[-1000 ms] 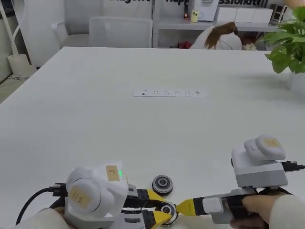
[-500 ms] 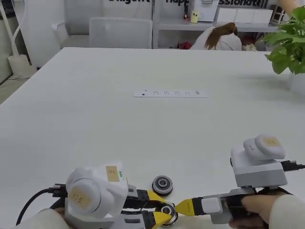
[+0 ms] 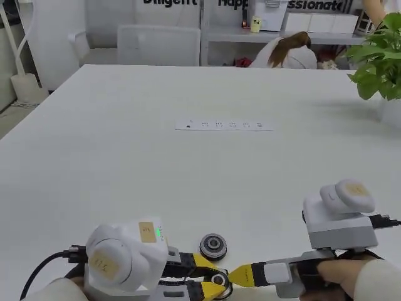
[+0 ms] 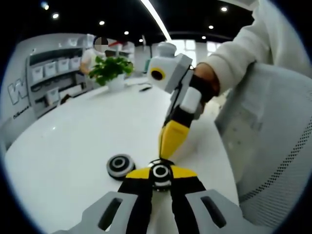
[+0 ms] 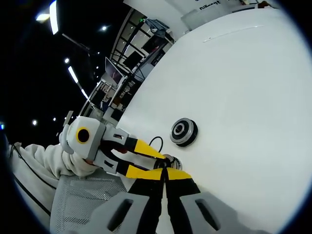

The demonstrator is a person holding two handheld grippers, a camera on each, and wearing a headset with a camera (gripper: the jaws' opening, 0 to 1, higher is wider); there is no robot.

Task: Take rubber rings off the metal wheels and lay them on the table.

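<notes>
Head view: compared with 1 s ago, the whole picture has shifted slightly, which is camera movement. The tongs and wheels keep the same positions relative to each other, so no real progress has been made.

1. The left tongs (image 3: 216, 280) remain clamped on the held metal wheel (image 4: 160, 171), at the near edge of the worktop (image 3: 188, 175).
2. The right tongs (image 5: 166, 171) stay pressed together, with their tip touching the rim of that wheel from the opposite side. It cannot be determined whether any rubber is caught between the tips.
3. The second wheel (image 3: 213, 246) lies flat just beyond the held one, toward the far edge. It is untouched, and its black rubber ring (image 5: 191, 137) is in place.

Assessment: no loose ring lies on the worktop, so the task is at an early stage. The step in hand appears to be working the first ring off the held wheel. It likely calls for the right tongs to catch the ring's edge and draw it away while the left tongs hold firm.
</notes>
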